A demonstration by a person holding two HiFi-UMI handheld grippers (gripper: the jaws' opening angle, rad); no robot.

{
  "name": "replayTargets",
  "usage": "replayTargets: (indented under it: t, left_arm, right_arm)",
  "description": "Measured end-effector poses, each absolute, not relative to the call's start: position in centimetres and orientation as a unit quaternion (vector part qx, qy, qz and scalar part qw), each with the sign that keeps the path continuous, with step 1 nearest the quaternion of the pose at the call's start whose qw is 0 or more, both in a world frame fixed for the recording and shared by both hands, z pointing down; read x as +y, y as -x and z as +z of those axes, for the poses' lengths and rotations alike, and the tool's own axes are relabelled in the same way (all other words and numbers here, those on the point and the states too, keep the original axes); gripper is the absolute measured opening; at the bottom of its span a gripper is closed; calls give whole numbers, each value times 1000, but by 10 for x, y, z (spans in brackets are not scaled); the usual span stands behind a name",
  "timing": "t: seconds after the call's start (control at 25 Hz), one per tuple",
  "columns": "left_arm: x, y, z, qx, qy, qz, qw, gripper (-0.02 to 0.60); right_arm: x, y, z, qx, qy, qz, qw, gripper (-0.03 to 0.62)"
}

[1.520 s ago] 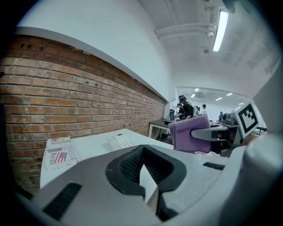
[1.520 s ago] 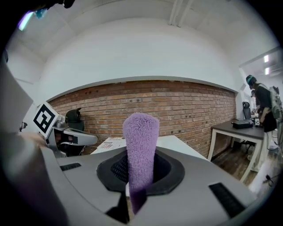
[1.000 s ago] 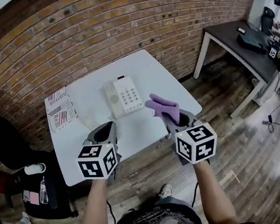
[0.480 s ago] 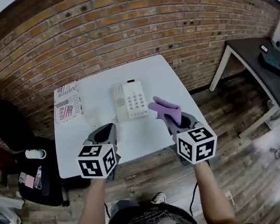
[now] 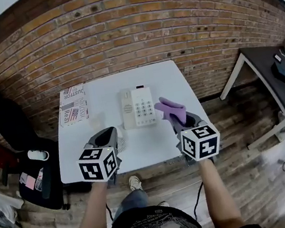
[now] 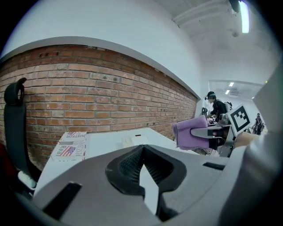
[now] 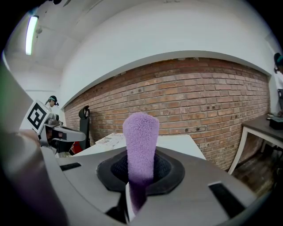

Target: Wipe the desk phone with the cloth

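Desk phone [image 5: 138, 107] is sitting flat near the middle of the white worktop [image 5: 152, 144], a bit above frame centre in the head view, keypad up, handset along its left side. Neither tool is touching it.

The right gripper [image 5: 179, 122] has its jaws clamped on a purple cloth [image 5: 171, 110]. The right gripper view shows the fuzzy cloth [image 7: 140, 143] pinched right between the jaws and poking straight up out of them like a little rolled column. In the head view the cloth hangs just to the right of the phone, close beside its edge, but I can't tell if it's actually making contact.

The left gripper [image 5: 107, 135] sits lower left of the phone, over the front part of the worktop. Its jaws are pressed together with nothing between them, and you can see that clearly in the left gripper view. Same view also catches the phone [image 6: 135, 140] small and far off, with the cloth [image 6: 191, 131] over on the right.

Other stuff: a flat printed box [image 5: 71, 106] with a flag graphic lies at the worktop's upper left corner, well apart from the phone. Brick wall [image 5: 119, 34] behind, a black chair [image 5: 1, 119] at far left, and a dark desk [image 5: 269, 66] at the right edge.
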State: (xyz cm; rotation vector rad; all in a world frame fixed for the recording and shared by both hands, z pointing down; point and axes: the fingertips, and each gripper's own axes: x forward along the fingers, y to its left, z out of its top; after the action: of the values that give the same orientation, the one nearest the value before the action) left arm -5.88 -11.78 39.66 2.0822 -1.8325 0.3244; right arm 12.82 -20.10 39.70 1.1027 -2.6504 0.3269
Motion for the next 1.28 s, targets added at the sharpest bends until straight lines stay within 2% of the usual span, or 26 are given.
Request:
replayTargets:
  t: [0.68,1.28]
  left_arm:
    - [-231,117,431,-625,-746,117,200,6]
    - [-281,125,473,-574,-771,147,235,6]
  right_arm:
    - [-335,-75,437,-886,-414,110,178,44]
    - [-416,-34,497,-865,-421,127,242,44]
